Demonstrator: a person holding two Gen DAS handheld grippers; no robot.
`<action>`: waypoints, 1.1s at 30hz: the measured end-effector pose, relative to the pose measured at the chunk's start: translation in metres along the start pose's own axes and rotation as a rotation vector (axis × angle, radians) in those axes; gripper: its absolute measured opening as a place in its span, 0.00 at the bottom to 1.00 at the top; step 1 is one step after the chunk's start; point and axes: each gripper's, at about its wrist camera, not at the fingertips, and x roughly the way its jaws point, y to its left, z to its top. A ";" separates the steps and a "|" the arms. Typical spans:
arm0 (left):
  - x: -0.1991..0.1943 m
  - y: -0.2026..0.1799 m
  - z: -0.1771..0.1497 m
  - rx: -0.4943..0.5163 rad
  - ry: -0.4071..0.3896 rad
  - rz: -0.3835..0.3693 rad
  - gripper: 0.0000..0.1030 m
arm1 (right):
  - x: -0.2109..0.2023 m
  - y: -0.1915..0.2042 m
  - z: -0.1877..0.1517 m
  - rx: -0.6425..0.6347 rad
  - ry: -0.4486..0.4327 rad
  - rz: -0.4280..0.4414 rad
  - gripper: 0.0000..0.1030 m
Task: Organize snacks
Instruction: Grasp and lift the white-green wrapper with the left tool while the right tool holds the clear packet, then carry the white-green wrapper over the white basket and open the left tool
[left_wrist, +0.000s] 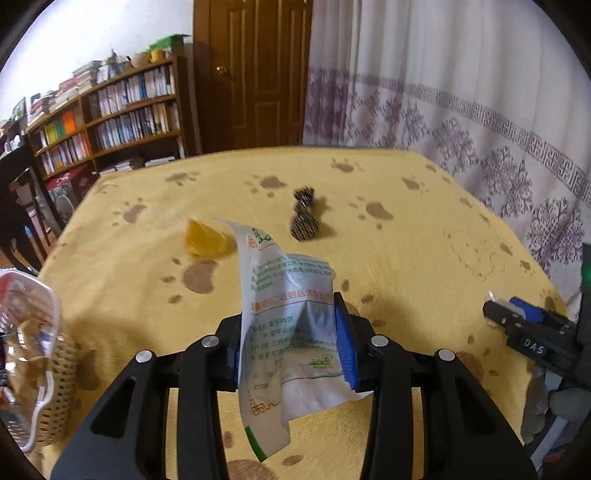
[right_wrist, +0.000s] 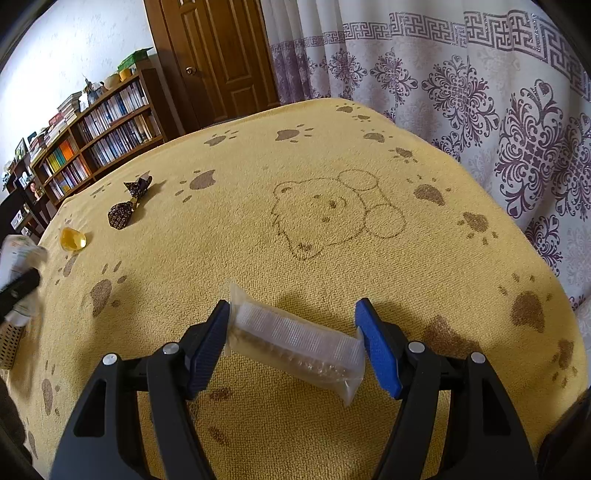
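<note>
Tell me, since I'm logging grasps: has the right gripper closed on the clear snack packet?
No, the right gripper stands open, its blue pads either side of the clear snack packet lying on the yellow cloth.

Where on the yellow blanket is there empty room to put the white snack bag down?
The widest bare patch is around the bear drawing, between the clear packet at the right tool and the curtain. It is crowded on the left, where the yellow candy, dark wrapped candy and basket sit.
</note>
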 end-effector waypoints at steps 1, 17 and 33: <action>-0.005 0.003 0.001 -0.005 -0.009 0.005 0.39 | 0.000 0.000 0.000 0.000 0.000 0.000 0.67; -0.081 0.080 0.003 -0.109 -0.160 0.166 0.39 | -0.002 0.000 0.001 0.011 -0.012 -0.003 0.67; -0.102 0.197 -0.009 -0.290 -0.158 0.344 0.39 | -0.002 0.000 0.001 0.011 -0.013 -0.002 0.67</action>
